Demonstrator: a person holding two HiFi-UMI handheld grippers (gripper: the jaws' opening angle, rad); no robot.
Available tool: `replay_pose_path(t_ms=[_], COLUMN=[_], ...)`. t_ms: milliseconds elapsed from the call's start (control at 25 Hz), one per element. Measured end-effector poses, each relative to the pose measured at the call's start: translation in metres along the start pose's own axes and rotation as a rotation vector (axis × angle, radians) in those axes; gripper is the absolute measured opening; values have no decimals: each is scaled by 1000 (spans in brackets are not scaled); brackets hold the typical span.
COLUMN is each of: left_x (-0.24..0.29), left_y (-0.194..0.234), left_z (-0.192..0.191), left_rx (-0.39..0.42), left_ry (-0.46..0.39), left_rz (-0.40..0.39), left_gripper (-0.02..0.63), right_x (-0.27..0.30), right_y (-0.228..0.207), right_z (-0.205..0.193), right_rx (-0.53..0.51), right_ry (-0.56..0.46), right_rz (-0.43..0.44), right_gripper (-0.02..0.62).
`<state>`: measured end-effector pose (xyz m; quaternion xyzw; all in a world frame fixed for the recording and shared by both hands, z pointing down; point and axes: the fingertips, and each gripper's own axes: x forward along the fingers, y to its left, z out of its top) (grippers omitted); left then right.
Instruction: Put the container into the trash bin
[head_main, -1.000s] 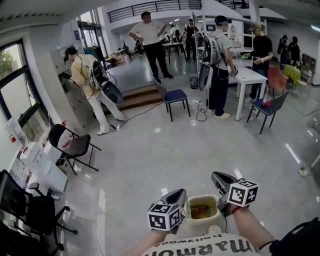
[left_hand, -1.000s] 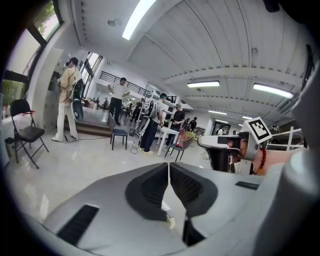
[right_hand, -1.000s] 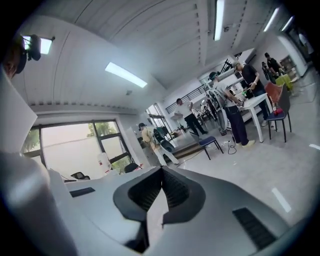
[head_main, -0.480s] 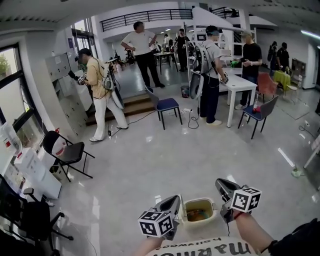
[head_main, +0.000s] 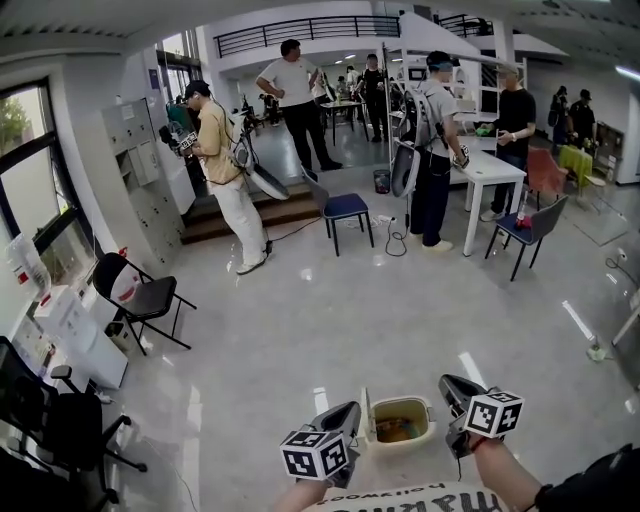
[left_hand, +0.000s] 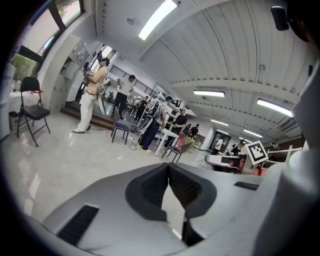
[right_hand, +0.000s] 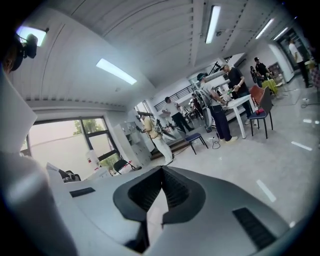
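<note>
A beige open container (head_main: 399, 419) with orange food residue hangs low in the head view, carried above the floor between both grippers. My left gripper (head_main: 349, 410) grips its left rim and my right gripper (head_main: 449, 385) its right rim. In the left gripper view the jaws (left_hand: 168, 169) are closed with a pale sliver of rim (left_hand: 172, 202) between the pads. The right gripper view shows the same: closed jaws (right_hand: 162, 171) pinching a pale rim strip (right_hand: 154, 212). No trash bin shows in any view.
Glossy grey floor (head_main: 330, 300) stretches ahead. A black folding chair (head_main: 140, 295) and white boxes (head_main: 70, 325) stand at the left, a blue chair (head_main: 347, 210) and a white table (head_main: 490, 170) farther back. Several people stand around, one in a tan shirt (head_main: 220, 150) by the steps.
The person in the tan shirt has walked right, along the steps. The head view has shifted a little. Both grippers keep the container low between them, with the same hold.
</note>
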<state>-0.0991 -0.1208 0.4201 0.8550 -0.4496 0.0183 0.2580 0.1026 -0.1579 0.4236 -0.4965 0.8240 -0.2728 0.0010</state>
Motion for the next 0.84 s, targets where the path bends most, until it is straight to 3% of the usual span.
replay_pose_path(t_ms=[360, 840], left_x=[-6, -14], left_y=[1, -2], left_z=[3, 6], left_rx=[20, 19], left_ry=[12, 6], left_rz=[4, 16], left_gripper=[0, 0], right_x=[-4, -16], right_y=[-1, 4], right_z=[-6, -7], right_rx=[40, 17], right_ry=[3, 16], right_rz=[-10, -20], right_gripper=[2, 2])
